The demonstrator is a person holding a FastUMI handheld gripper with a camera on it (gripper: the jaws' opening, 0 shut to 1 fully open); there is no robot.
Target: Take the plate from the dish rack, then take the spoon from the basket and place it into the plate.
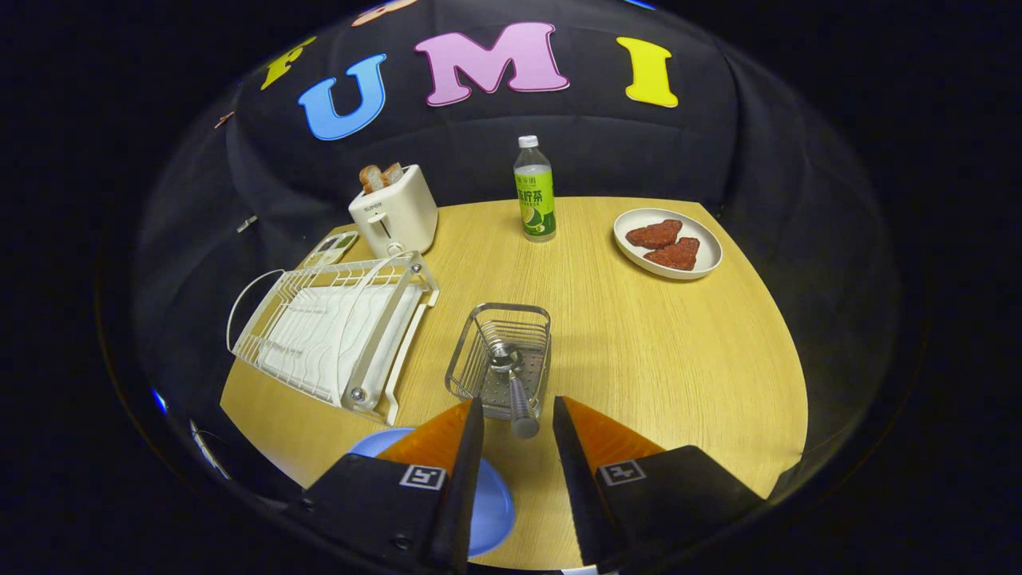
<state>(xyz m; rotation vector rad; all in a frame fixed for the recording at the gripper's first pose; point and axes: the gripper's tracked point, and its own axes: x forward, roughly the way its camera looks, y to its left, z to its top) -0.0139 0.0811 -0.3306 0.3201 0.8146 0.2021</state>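
A metal spoon stands tilted in the wire basket, bowl down, its handle end poking out toward me between the fingertips. My gripper is open, with a finger on each side of the handle end and neither touching it. A blue plate lies flat on the table under and behind my left finger, partly hidden by it. The white dish rack sits left of the basket with no dishes in it.
A cream toaster with bread stands behind the rack. A green drink bottle stands at the table's back. A white plate with two brown pieces of food is at the back right. Bare wooden table stretches right of the basket.
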